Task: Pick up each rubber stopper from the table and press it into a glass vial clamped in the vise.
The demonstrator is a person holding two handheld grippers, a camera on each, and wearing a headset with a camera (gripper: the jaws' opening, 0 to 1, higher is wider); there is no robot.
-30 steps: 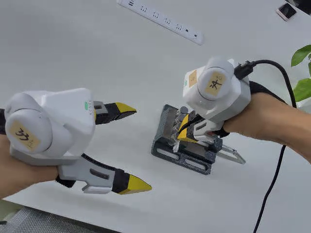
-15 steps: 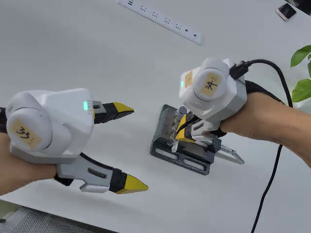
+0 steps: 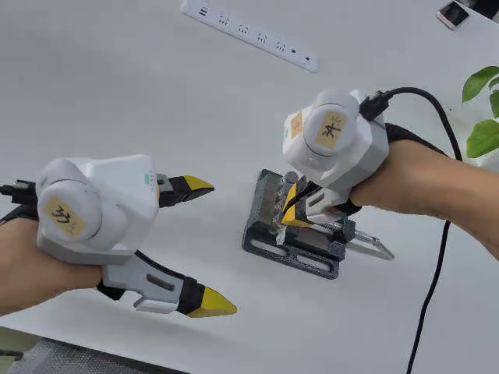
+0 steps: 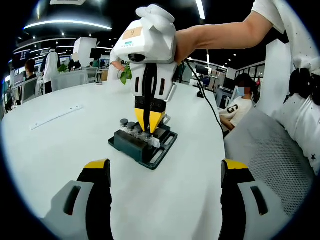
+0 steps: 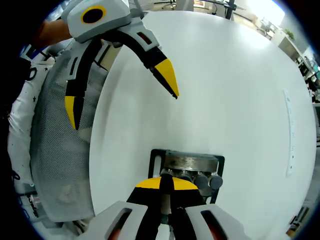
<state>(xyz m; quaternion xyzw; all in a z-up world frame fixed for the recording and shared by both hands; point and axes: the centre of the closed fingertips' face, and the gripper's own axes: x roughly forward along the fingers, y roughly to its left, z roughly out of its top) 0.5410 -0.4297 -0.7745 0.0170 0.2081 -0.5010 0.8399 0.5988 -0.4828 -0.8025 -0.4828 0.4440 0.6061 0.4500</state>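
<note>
Shifted a little toward the near edge since a second ago, the left gripper (image 3: 214,245) hangs with its jaws wide apart over the white surface (image 3: 156,101). Beyond it, the vise (image 3: 292,249) clamps vials (image 4: 129,127) capped with grey stoppers (image 5: 209,181). The right gripper (image 3: 287,218) points down at them, tips together. Farther off lie a power strip (image 3: 249,35) and a phone (image 3: 452,13). Past those is an office under ceiling lights (image 4: 65,24).

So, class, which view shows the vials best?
Left gripper view: the vials stand side-on in the vise. Right gripper view shows their stoppered tops from above; in the head view the right gripper covers most.
</note>
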